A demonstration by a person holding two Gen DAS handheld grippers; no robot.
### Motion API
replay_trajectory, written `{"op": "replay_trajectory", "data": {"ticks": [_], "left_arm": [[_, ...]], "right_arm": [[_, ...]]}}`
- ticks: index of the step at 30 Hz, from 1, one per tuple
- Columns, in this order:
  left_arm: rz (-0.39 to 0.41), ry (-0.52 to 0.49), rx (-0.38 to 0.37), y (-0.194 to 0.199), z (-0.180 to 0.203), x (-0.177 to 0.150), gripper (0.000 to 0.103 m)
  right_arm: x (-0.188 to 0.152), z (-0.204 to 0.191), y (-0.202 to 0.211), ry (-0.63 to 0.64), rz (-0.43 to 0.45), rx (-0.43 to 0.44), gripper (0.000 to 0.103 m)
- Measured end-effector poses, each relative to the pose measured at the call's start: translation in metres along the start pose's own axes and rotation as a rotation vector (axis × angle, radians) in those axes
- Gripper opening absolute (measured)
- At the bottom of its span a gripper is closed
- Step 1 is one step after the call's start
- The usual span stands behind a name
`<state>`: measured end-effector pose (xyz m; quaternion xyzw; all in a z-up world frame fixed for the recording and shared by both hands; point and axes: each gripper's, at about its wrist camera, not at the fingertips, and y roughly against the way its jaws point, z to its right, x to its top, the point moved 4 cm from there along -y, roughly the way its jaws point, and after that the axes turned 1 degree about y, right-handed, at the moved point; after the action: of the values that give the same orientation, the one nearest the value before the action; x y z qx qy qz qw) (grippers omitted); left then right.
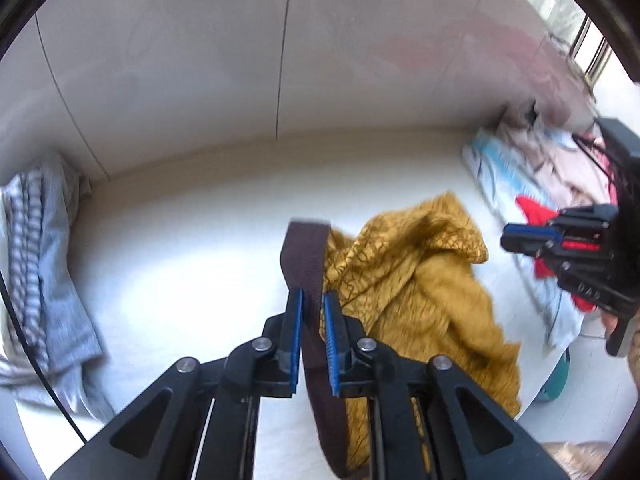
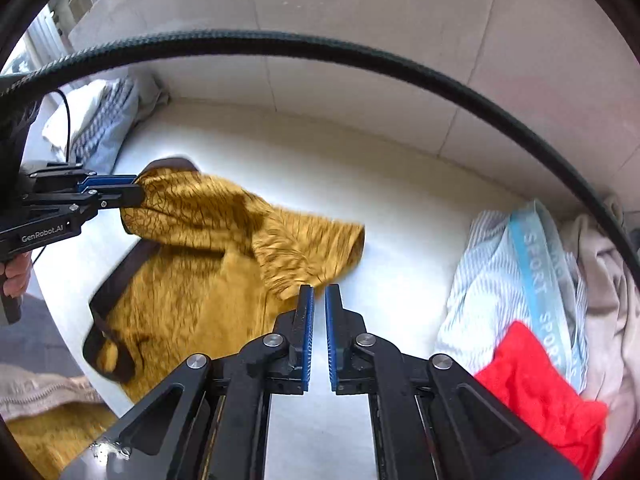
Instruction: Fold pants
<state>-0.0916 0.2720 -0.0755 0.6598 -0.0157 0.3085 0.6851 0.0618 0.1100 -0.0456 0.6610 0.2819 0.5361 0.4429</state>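
Mustard yellow pants [image 1: 420, 280] with a dark brown waistband [image 1: 306, 260] lie crumpled on the white table [image 1: 180, 260]. My left gripper [image 1: 312, 300] is shut on the waistband, which runs up between its blue pads. In the right wrist view the left gripper [image 2: 138, 192] holds one end of the pants [image 2: 200, 260] lifted at the left. My right gripper [image 2: 319, 292] is shut with nothing between its pads, just past the loose edge of the pants. From the left wrist view the right gripper [image 1: 506, 238] hangs apart from the pants, over the clothes pile.
A grey striped garment [image 1: 40, 240] lies at the table's left end by the wall. A pile with a light blue striped piece [image 2: 536, 280], a red cloth [image 2: 532, 384] and a beige garment [image 2: 608, 280] lies at the right. A black cable [image 2: 320, 44] arcs across the right wrist view.
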Motion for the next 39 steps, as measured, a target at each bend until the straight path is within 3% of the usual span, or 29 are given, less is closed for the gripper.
{"op": "replay_trajectory", "data": {"ticks": [5, 7, 9, 18, 19, 20, 25, 29, 35, 37, 39], "left_arm": [[-0.02, 0.035, -0.008, -0.006, -0.002, -0.009, 0.011], [-0.014, 0.039, -0.012, -0.004, -0.004, -0.009, 0.011], [-0.009, 0.035, -0.008, -0.002, -0.003, -0.008, 0.011], [0.002, 0.081, -0.023, -0.004, -0.01, 0.002, 0.013], [0.008, 0.085, -0.024, -0.005, -0.01, 0.005, 0.013], [0.02, 0.085, -0.017, -0.004, -0.012, 0.009, 0.013], [0.097, 0.113, 0.009, 0.009, -0.021, 0.026, 0.013], [0.111, 0.109, -0.004, 0.02, -0.02, 0.025, 0.013], [-0.02, 0.061, -0.025, 0.005, -0.011, -0.016, 0.014], [-0.072, 0.057, -0.037, 0.0, -0.011, -0.032, 0.022], [-0.086, 0.073, -0.043, 0.002, -0.014, -0.038, 0.036]], "right_arm": [[-0.003, -0.001, -0.011, -0.056, -0.044, 0.021, 0.012], [0.004, 0.0, -0.009, -0.104, -0.024, 0.036, 0.028], [0.01, -0.002, -0.007, -0.116, 0.0, 0.066, 0.033], [0.033, -0.044, -0.055, 0.057, -0.062, 0.045, 0.031], [0.035, -0.042, -0.058, 0.061, -0.059, 0.01, 0.013], [0.037, -0.04, -0.058, 0.057, -0.054, -0.012, 0.005], [0.048, -0.025, -0.024, -0.023, 0.05, -0.039, 0.005], [0.039, -0.036, 0.006, 0.022, 0.093, -0.004, 0.005], [-0.009, -0.052, -0.013, 0.118, -0.038, -0.008, 0.005], [-0.026, -0.053, -0.026, 0.1, -0.122, 0.016, 0.008], [-0.034, -0.054, -0.026, 0.092, -0.136, 0.017, 0.016]]}}
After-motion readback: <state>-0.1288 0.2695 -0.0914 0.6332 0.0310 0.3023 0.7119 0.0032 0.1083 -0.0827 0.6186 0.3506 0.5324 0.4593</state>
